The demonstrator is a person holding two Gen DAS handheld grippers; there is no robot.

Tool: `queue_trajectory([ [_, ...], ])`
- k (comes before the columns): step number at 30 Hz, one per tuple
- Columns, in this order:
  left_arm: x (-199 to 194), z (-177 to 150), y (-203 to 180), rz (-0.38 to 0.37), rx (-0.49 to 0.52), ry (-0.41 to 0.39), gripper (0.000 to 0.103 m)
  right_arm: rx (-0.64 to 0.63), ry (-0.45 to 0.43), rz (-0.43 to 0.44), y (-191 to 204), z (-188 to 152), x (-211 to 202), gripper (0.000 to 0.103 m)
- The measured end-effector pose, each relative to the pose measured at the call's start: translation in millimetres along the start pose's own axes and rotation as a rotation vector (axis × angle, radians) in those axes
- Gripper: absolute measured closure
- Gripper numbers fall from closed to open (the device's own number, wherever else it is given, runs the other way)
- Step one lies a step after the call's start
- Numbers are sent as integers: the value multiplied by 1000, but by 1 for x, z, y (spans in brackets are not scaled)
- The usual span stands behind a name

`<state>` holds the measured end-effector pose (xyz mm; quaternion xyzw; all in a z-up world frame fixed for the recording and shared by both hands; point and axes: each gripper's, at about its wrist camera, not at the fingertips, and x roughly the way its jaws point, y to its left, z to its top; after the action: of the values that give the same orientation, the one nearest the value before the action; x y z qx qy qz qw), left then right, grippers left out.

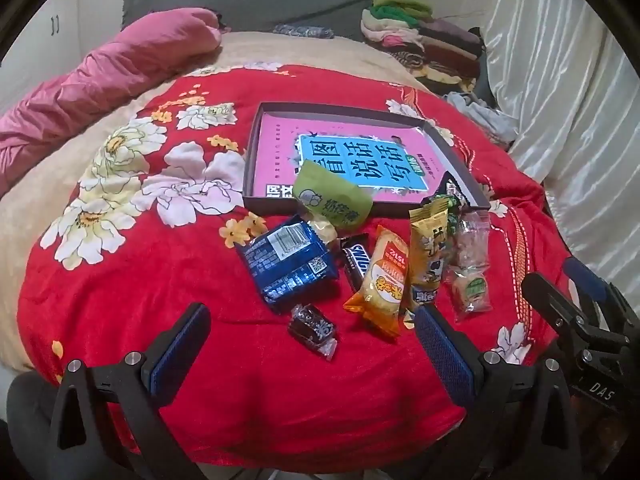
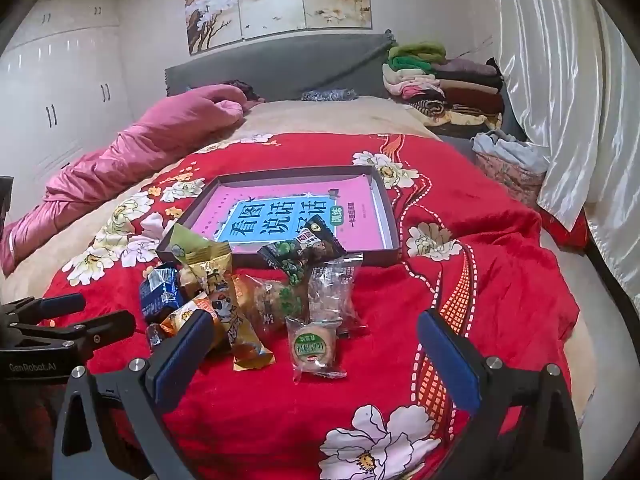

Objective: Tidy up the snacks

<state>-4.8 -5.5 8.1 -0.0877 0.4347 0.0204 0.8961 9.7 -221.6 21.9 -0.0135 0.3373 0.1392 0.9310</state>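
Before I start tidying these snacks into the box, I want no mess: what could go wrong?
The snacks overlap: the orange packet lies against the Snickers bar, so a grasp may drag both.
The green packet leans on the box rim and may slide off.
The quilt is soft; the open left hand-held gripper could pinch fabric.

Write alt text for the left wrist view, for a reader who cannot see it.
A cluster of wrapped snacks, among them a blue packet and a Snickers bar, lies on a red floral blanket in front of a shallow box holding a pink book. The open left gripper hovers empty before them; the right gripper shows at right.
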Motion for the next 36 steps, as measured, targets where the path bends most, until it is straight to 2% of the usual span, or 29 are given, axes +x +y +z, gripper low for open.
queue_trajectory([
  [36,-7,-1,-8,-21,20,-5,1,-18,-9,-5,3,0,-9,0],
])
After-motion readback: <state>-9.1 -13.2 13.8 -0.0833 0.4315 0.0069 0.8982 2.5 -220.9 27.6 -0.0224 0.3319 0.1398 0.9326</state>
